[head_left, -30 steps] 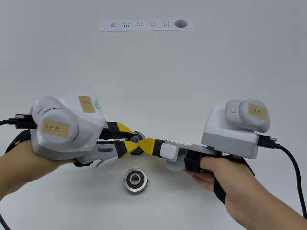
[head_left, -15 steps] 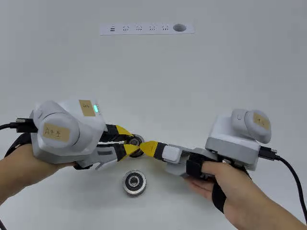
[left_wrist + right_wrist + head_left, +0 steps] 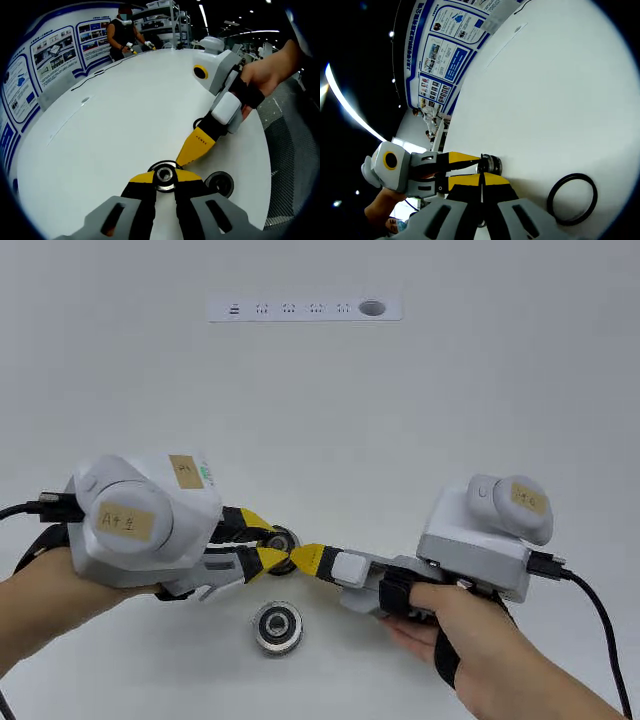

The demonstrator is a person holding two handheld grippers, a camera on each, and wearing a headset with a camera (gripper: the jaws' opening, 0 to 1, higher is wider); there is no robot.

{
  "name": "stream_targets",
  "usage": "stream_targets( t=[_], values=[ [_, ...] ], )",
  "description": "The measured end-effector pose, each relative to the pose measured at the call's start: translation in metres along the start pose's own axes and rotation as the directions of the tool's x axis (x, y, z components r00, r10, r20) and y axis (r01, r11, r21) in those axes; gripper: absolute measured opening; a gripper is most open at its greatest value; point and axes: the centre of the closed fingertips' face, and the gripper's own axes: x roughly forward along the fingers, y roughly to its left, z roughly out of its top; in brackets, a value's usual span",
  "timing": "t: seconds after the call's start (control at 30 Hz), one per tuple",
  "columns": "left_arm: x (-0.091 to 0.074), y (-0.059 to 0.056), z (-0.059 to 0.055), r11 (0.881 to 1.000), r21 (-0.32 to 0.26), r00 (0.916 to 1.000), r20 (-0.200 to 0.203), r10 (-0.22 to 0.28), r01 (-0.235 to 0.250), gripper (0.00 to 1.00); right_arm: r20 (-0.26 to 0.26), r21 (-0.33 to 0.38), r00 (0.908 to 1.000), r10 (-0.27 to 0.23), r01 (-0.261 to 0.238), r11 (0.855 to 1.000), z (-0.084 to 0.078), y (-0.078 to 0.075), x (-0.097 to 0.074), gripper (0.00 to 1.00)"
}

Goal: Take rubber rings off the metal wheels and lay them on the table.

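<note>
Two tools meet at one metal wheel (image 3: 164, 175). The left tool (image 3: 266, 540) stays clamped on it above the worktop (image 3: 400, 420), while the right tool (image 3: 303, 559), jaws together, has edged to its rim. A loose rubber ring (image 3: 572, 198) already lies down; the second wheel (image 3: 278, 625) waits.

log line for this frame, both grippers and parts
left gripper: shut on metal wheel | right gripper: shut, tips at wheel rim | loose rubber ring: on table | second wheel: on table
</note>
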Motion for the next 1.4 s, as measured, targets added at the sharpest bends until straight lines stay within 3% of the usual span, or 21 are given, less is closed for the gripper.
stream_targets(
  t=[0.27, 0.83, 1.07, 1.27, 1.4],
  values=[
    [-0.008, -0.001, -0.006, 1.0, 0.017, 0.9997, -0.024, 0.003, -0.003, 0.16, 0.001, 0.0, 1.0, 0.002, -0.002, 1.0, 0.0, 0.003, 0.002, 0.01],
    [-0.025, 0.007, -0.004, 0.997, -0.037, 0.9981, 0.008, 0.062, -0.061, 0.17, 0.008, -0.014, 0.998, 0.063, -0.063, 0.998, 0.007, 0.027, 0.008, 0.01],
    [-0.027, 0.008, 0.0, 0.997, -0.037, 0.9975, 0.018, 0.069, -0.068, 0.18, 0.051, -0.01, 0.9974, 0.051, -0.05, 0.999, 0.017, 0.022, -0.011, 0.02],
    [-0.026, 0.012, 0.01, 0.995, -0.033, 0.9949, 0.046, 0.09, -0.089, 0.18, 0.094, 0.016, 0.9953, 0.022, -0.023, 1.0, 0.023, 0.005, -0.034, 0.02],
    [-0.026, 0.012, 0.01, 0.995, -0.025, 0.9943, 0.049, 0.095, -0.094, 0.18, 0.119, 0.038, 0.9929, -0.007, 0.002, 0.999, 0.024, -0.007, -0.047, 0.02]
  ],
)
